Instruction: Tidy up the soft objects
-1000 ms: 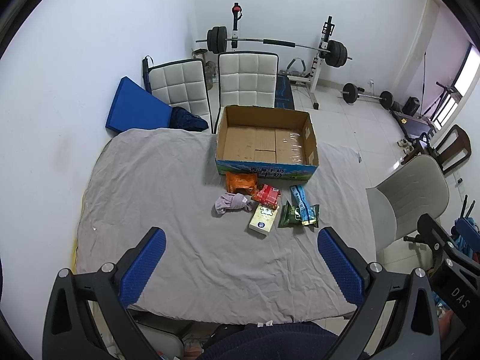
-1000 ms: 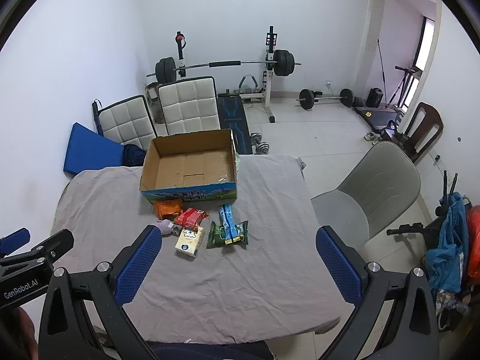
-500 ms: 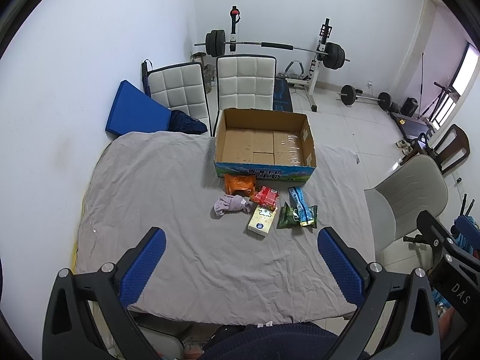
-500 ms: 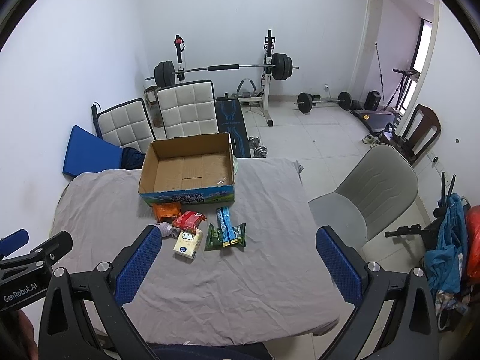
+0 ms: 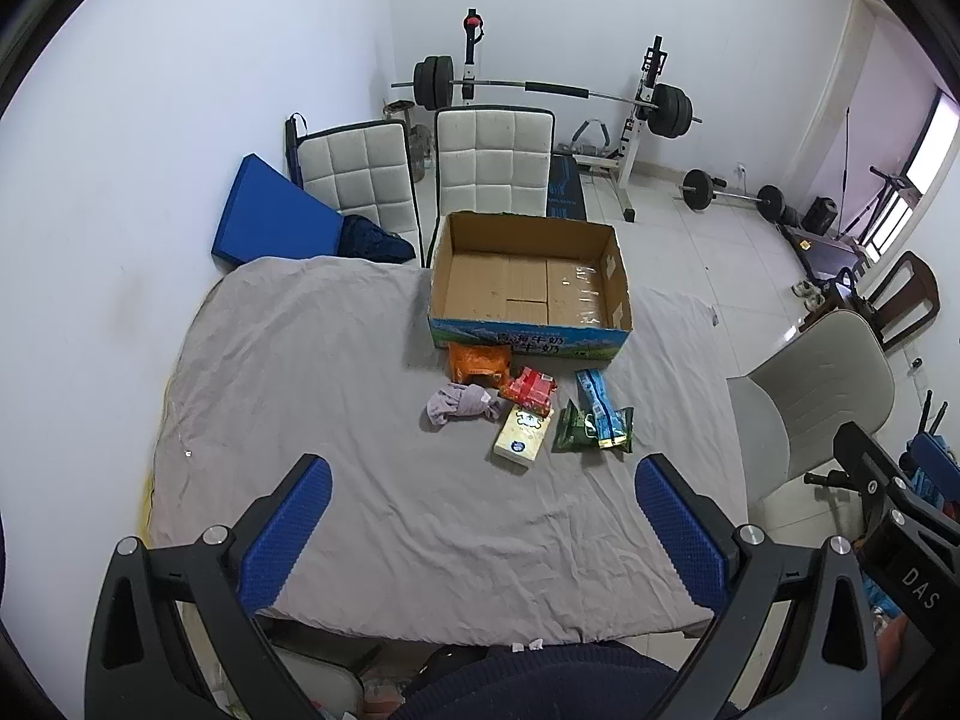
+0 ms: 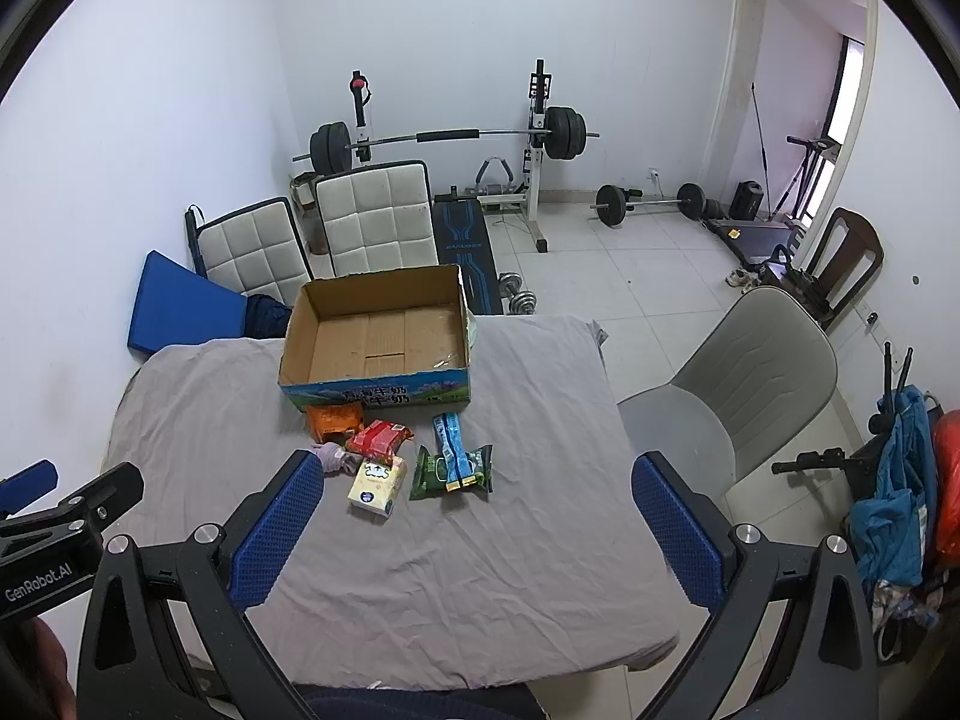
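Home gym room, white walls, barbell rack at the back; tabletop (image 5: 312, 372) under a wrinkled grey cloth.

Left wrist view: left hand-held gripper (image 5: 483, 525) is wide open, nothing between the blue pads, hovering above the near edge. Straight ahead of it, well apart, sits the pile: cloth (image 5: 459, 407) ahead-left, tissue pack (image 5: 521, 438) dead ahead, green pack (image 5: 591, 429) with a blue pack (image 5: 594, 399) lying across it ahead-right, red pack (image 5: 531, 387) and orange pack (image 5: 479, 360) further out. Box (image 5: 531, 336) is beyond them all, open and empty; the orange pack looks to touch its front wall.

Right wrist view: right hand-held gripper (image 6: 474, 519) also wide open and empty, above the near edge. The pile is ahead and slightly left; its left pad hides part of the cloth (image 6: 333, 456). Green pack (image 6: 453, 468) is the closest piece to its centreline, box (image 6: 375, 384) behind.

Step in hand, I'd say: first reach, nothing packed yet. Suggest the nearest items first (tissue pack left, green/blue right), come down from above, close gently since these crush, grip the cloth at a bunched fold, keep the arms from crossing.
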### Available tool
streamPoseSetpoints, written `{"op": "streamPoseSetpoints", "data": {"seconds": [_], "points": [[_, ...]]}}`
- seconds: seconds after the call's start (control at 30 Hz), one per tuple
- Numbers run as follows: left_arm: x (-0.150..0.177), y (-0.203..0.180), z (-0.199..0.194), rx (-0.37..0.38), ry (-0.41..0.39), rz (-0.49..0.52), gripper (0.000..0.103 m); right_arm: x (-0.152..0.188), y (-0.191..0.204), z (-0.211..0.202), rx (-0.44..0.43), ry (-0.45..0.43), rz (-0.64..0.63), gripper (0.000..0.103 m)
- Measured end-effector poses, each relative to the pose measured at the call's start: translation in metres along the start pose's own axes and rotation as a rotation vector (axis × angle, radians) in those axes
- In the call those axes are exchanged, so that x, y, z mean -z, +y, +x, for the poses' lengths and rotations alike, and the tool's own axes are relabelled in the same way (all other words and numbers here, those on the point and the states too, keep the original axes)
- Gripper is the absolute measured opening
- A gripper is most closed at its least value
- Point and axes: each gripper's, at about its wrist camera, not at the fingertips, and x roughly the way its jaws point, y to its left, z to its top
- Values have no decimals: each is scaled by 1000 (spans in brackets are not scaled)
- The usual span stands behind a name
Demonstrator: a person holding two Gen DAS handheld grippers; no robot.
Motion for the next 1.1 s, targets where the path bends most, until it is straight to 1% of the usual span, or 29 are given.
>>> {"op": "streamPoseSetpoints", "data": {"seconds": [0.63, 0.73, 0.8, 0.87, 0.97, 1.07, 1.1], "points": [[2, -3, 4, 2, 16, -5, 103, 2, -5, -1, -8, 18, -7, 103], [2, -3, 8, -1, 19, -6, 103, 1, -7, 10, -15, 27, -4, 103], [0, -3, 16, -7, 14, -4, 103, -2, -11, 21, -26, 45, 6, 103], [-5, -5, 31, -20, 18, -1, 103, -6, -17, 40, -40, 75, 24, 103], [-14, -7, 61, -38, 31, 7, 103, -10, -26, 83, -60, 143, 44, 103], [-24, -11, 105, -21, 87, 15, 103, -7, -34, 141, -77, 222, 48, 103], [-27, -11, 116, -11, 96, 16, 103, -4, -37, 169, -79, 258, 51, 103]]}}
